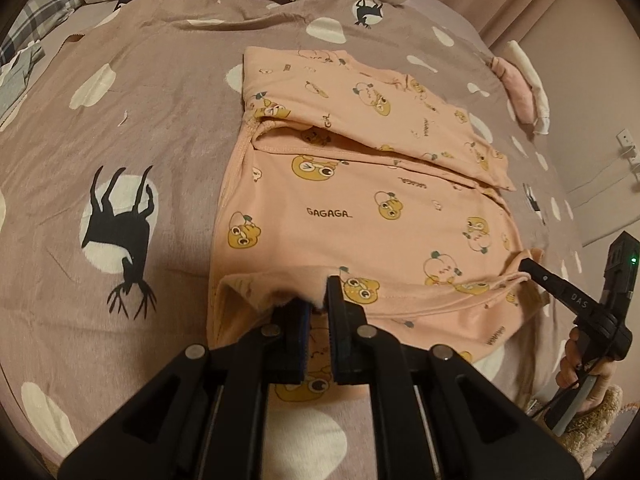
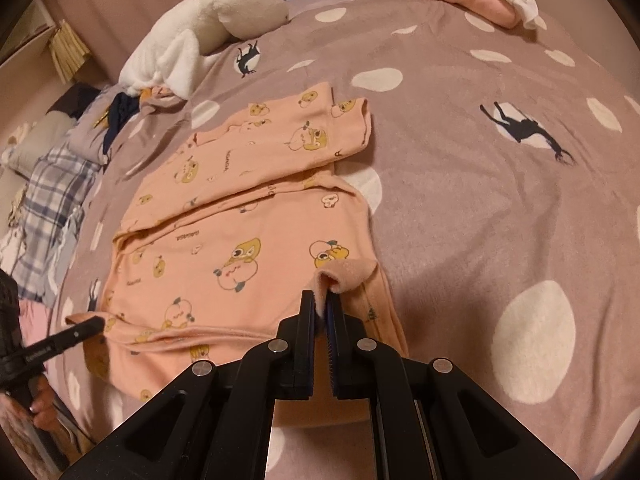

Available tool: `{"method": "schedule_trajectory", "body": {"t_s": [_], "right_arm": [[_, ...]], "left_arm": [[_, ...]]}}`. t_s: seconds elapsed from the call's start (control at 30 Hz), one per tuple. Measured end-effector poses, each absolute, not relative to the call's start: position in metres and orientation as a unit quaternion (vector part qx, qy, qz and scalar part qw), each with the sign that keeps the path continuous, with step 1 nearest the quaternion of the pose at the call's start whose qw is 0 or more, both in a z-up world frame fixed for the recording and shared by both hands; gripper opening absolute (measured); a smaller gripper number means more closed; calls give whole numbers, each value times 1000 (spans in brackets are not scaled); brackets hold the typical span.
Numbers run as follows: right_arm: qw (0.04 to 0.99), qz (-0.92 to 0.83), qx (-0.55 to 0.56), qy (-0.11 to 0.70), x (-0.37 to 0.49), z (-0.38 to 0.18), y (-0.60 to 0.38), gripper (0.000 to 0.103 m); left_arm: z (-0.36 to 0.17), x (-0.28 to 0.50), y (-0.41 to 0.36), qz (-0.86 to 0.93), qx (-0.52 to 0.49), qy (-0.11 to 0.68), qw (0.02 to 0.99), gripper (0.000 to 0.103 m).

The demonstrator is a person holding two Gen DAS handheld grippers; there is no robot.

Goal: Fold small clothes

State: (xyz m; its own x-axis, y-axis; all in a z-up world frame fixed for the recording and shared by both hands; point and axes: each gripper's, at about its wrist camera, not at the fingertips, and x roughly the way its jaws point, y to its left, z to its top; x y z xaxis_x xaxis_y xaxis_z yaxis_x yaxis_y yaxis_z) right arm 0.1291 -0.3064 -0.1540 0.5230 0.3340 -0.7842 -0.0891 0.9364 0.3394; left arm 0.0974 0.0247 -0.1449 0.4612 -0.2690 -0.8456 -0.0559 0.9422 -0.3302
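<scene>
Left gripper (image 1: 318, 300) and right gripper (image 2: 322, 300) each clamped on the near hem of the pink top (image 1: 360, 208), which lies ahead on the bedspread (image 1: 160, 120). Best carried forward level, corners even, landing square on the folded sleeves.

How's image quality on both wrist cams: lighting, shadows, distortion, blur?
Left wrist view: dim warm light, strong fisheye bulge with dark corner vignette, pink garment sharp, left gripper casts a soft shadow on the bedspread. Right wrist view: same warm cast and curvature, right gripper crisp against the cloth, far edges with the white plush softer, no glare.
</scene>
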Motion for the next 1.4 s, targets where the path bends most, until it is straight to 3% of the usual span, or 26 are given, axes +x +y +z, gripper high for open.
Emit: {"method": "schedule_trajectory", "body": {"t_s": [0.27, 0.33, 0.47, 0.5, 0.57, 0.63, 0.7, 0.9, 1.13, 1.3, 1.33, 1.37, 1.4], "right_arm": [[874, 110, 107, 462, 135, -151, -303, 7], [879, 105, 103, 454, 135, -148, -304, 7], [885, 99, 102, 443, 135, -138, -311, 7], [887, 95, 100, 441, 135, -134, -314, 9], [891, 88, 97, 435, 134, -129, -318, 19], [895, 83, 98, 427, 131, -124, -324, 39], [898, 79, 99, 421, 128, -121, -329, 46], [892, 85, 77, 437, 126, -127, -332, 54], [868, 107, 68, 479, 138, -155, -321, 54], [864, 108, 57, 489, 148, -164, -312, 54], [865, 110, 55, 486, 148, -164, -310, 51], [867, 115, 51, 483, 147, -163, -309, 47], [867, 117, 47, 482, 148, -163, -307, 35]], "left_arm": [[-146, 102, 20, -46, -137, 515, 845, 12], [-142, 101, 20, -35, -127, 510, 850, 20], [-131, 95, 23, -20, -110, 489, 865, 50], [-126, 93, 25, -17, -107, 480, 870, 56], [-120, 91, 29, -11, -104, 469, 877, 58], [-113, 88, 36, -2, -105, 461, 881, 59], [-110, 84, 45, 4, -116, 455, 883, 61], [-123, 75, 56, 11, -124, 473, 872, 60], [-153, 84, 48, -8, -126, 506, 853, 54], [-164, 94, 42, -10, -112, 509, 853, 36], [-165, 95, 41, -7, -110, 509, 854, 34], [-165, 96, 40, -6, -108, 508, 855, 25], [-164, 96, 39, -4, -106, 506, 856, 13]]}}
